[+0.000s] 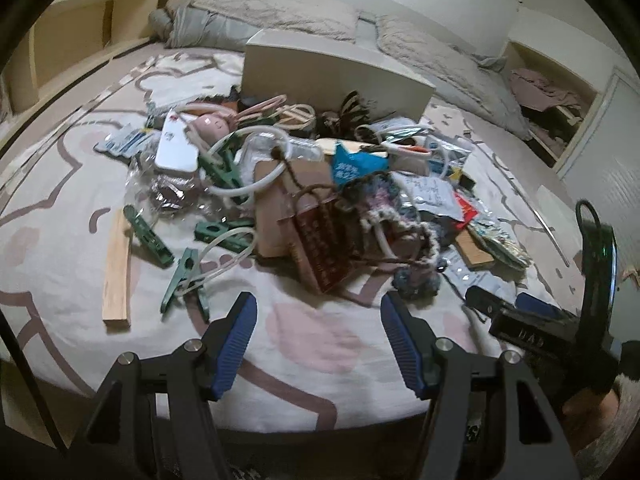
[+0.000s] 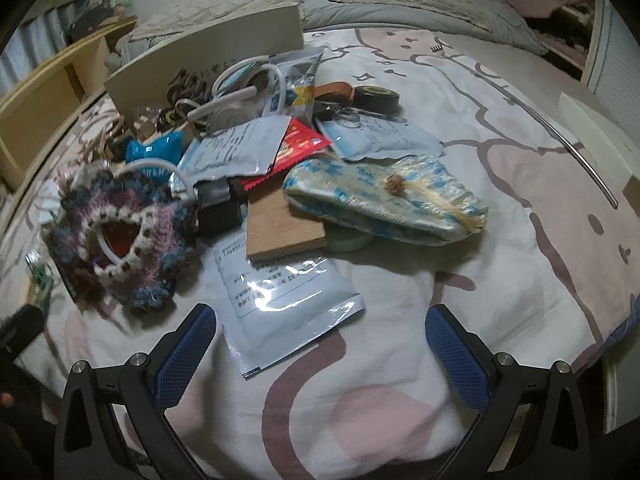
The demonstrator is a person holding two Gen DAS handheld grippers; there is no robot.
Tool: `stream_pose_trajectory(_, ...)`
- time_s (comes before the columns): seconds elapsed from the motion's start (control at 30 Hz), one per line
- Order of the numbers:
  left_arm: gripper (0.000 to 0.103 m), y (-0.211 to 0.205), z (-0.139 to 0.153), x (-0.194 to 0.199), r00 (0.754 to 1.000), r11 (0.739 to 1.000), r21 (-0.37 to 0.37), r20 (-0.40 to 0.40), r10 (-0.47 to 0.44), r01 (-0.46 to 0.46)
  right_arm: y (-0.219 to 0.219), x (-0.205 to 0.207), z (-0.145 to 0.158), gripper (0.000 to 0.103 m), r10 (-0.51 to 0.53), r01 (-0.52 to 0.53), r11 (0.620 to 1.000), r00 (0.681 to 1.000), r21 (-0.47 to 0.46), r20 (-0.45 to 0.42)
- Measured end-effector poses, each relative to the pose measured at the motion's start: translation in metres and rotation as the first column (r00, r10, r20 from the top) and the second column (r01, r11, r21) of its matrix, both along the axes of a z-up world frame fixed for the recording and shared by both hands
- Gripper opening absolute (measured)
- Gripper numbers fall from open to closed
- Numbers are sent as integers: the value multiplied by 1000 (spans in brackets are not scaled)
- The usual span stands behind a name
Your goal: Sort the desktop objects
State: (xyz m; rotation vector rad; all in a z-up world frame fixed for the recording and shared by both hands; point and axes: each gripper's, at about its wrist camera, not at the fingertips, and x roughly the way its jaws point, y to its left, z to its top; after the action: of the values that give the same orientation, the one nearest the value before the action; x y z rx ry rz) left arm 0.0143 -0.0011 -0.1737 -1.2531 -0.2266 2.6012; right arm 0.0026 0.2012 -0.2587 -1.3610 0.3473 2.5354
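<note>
A heap of small objects lies on a bed sheet [image 1: 312, 336] with pink and brown shapes. In the left wrist view I see green clothes pegs [image 1: 184, 276], a wooden stick [image 1: 117, 268], white cable loops [image 1: 248, 160] and a red-brown paper bag [image 1: 324, 240]. My left gripper [image 1: 320, 320] hangs open over bare sheet just in front of the heap, nothing between its fingers. In the right wrist view a crocheted pouch [image 2: 120, 236], a brown board [image 2: 280, 224] and a blue-gold fabric pouch [image 2: 384, 196] lie ahead. My right gripper [image 2: 320, 312] is open above a white foil sachet [image 2: 280, 300], not touching it.
A cream box [image 1: 336, 68] stands behind the heap, with pillows [image 1: 280, 12] beyond it. A wooden shelf [image 1: 80, 32] runs along the left. A thin metal rod [image 2: 576, 152] lies on the sheet at the right, near a black tape roll [image 2: 376, 98].
</note>
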Motion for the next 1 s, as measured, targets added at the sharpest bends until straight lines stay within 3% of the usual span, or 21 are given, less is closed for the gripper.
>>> stream_pose_trajectory(0.4,63,2,15,6,996,999,26,-85,-18,21,40,-4,47,103,-76,80,996,993,46,-87)
stream_pose_trajectory(0.67,63,1,25,12,992,997,56,-116,-39,46,49,0,90,103,-26,38,994,992,98,-120)
stream_pose_trajectory(0.87,66,2,38,24,985,994,82,-160,-61,75,40,8,149,103,62,-18,971,982,237,-176)
stream_pose_trajectory(1.0,66,0,51,32,977,991,96,-199,-70,91,32,15,175,103,75,-13,962,973,272,-218)
